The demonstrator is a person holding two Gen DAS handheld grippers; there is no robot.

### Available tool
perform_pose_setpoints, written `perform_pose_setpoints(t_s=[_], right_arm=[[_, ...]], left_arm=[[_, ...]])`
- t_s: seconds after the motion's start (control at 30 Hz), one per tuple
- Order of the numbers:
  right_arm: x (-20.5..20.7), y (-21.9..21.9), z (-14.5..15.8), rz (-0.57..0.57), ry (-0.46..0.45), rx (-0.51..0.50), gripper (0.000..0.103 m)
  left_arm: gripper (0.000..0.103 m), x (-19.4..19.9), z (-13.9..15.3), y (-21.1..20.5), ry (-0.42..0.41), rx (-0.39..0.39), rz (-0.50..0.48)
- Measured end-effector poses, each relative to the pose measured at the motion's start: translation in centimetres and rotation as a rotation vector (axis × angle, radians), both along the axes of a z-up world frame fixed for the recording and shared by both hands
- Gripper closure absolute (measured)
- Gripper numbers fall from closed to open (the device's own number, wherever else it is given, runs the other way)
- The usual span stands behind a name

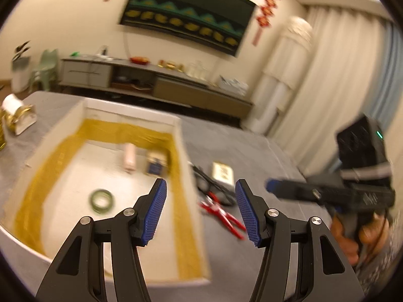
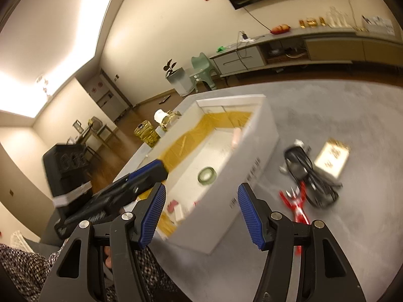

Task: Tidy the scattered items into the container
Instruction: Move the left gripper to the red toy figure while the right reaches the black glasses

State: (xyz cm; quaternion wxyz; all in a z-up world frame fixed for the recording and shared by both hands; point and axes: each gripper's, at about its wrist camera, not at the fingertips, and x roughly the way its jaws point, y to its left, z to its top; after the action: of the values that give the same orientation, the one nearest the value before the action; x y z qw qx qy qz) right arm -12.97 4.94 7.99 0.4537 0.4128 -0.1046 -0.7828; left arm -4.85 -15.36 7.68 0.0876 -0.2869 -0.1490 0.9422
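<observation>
Listing the scene as it lies, item by item.

Container: white box [image 1: 191, 176] with yellow tape lining its inner walls, open at the top, standing on a grey surface [image 1: 239, 146].

Contents of the box: a green ring of tape [image 1: 101, 200] flat on the floor; a pale cylinder [image 1: 129, 157] lying on its side near the far wall; a small box with a blue face [image 1: 157, 162] just beside it. The right wrist view also shows something red and white low in the near corner, too blurred to name.

Outside the box, on the grey surface to its right: red pliers [image 1: 223, 212] lying flat; a black cable bundle [image 2: 311, 176] touching or just behind them; a white card with gold edging [image 2: 332, 157] beyond the cable. These three appear to be what remains of the scatter, so the task reads as partly done.

Left gripper [image 1: 200, 206]: fingers spread wide, nothing between them, held above the box's right wall and the pliers.

Right gripper [image 2: 201, 214]: fingers likewise spread and empty, held over the box's outer side wall, with the pliers low to its right. Its open stance suits a reach for one of the loose pieces, though which cannot be settled.

Elsewhere on the surface, left of the box: a gold-trimmed holder with a white roll [image 1: 16, 114], apart from the scatter.
</observation>
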Motion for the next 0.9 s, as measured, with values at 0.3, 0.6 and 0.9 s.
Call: perform_pose_setpoints(t_s=[0.3,0.6,0.9], right_arm=[[-1.0,4.0,-0.8,-0.061,-0.033,-0.044,0.042],[-2.6,8.7,-0.7,-0.222,-0.043,-0.016,0.042],[-4.3,13.6,-0.7,-0.390,-0.057,0.005,0.042]], left_arm=[[0.043,-0.1,-0.6,6.4,-0.080,-0.037,-0.118],[0.043,-2.2,-2.6,11.2,-0.186,-0.074,-0.136],[0.043,-9.4,-8.8,14.3,-0.336,-0.184,-0.082]])
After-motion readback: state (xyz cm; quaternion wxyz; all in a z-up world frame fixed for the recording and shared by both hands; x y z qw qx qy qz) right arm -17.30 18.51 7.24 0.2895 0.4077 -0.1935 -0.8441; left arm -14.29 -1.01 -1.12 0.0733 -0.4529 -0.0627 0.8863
